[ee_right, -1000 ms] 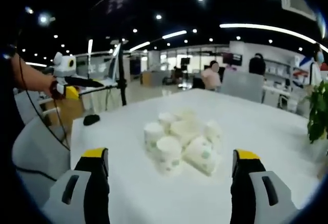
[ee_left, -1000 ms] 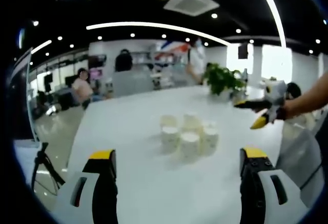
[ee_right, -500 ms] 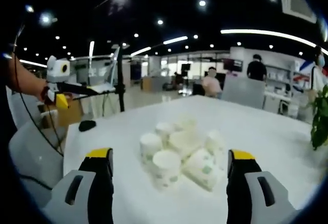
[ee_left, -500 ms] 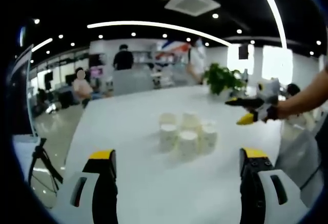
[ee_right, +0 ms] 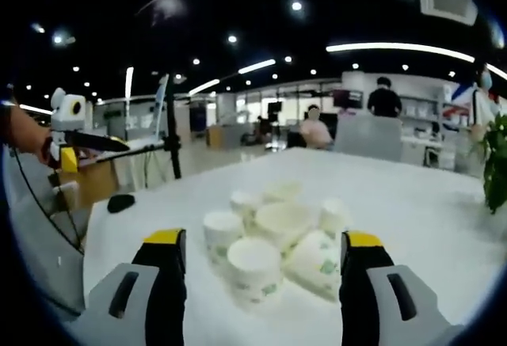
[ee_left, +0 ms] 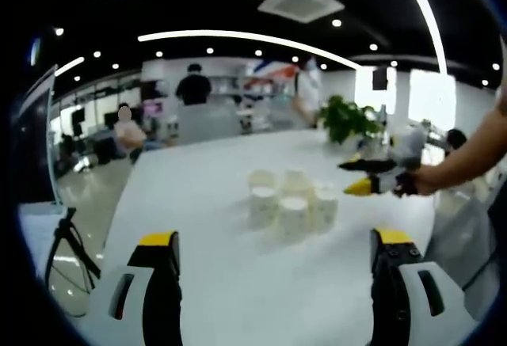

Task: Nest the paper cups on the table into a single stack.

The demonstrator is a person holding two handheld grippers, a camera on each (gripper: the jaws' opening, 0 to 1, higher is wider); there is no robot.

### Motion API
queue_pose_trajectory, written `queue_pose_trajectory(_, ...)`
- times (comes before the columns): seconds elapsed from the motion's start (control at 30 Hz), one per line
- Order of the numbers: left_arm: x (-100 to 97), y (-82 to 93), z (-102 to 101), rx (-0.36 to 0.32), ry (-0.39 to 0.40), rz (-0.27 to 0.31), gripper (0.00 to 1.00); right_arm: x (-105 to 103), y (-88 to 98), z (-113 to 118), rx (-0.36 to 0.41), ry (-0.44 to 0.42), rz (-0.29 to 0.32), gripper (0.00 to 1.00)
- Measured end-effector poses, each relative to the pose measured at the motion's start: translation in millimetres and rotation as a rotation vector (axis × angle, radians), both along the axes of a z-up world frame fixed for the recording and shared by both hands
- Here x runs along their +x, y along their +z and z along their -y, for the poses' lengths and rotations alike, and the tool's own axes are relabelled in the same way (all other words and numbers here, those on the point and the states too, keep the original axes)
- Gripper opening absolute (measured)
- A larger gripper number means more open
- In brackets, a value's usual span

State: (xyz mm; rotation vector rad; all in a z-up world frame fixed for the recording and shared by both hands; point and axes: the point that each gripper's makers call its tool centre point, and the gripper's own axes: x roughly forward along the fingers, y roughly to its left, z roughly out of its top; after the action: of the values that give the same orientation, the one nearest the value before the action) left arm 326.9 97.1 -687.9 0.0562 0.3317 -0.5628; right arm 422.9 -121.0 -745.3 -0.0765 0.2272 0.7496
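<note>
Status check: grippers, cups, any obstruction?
Left gripper open, empty. Right gripper open, empty, closing on the paper cups. Cups bunched loose on white table, none nested. Path clear.

White paper cups [ee_right: 269, 243] with green markings, white table [ee_right: 412, 203], grey gripper jaws tipped yellow.

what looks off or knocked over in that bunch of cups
One paper cup at the near right of the cluster lies tipped on its side on the table, leaning against its neighbours, while the cups around it stand upright. Nothing looks spilled or crushed. Both grippers, the left gripper and the right gripper, are open, short of the cups.
</note>
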Motion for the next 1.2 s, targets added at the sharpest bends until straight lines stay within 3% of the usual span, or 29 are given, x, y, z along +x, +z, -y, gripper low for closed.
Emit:
queue_pose_trajectory(0.47, 1.0, -8.6, -11.6, 0.023, 0.012, -0.031, 0.98, 9.6, -38.1, -12.8, -0.050, 0.020, -0.048, 0.56)
queue_pose_trajectory(0.73, 1.4, -6.9, -9.9, 0.033, 0.007, -0.027, 0.98, 11.3, -70.6, -20.0, -0.098, 0.034, -0.104, 0.52)
queue_pose_trajectory(1.2, -9.4, -5.7, -21.8, 0.054, 0.022, -0.036, 0.98, 16.3, -80.5, -27.6, -0.062, 0.003, -0.158, 0.44)
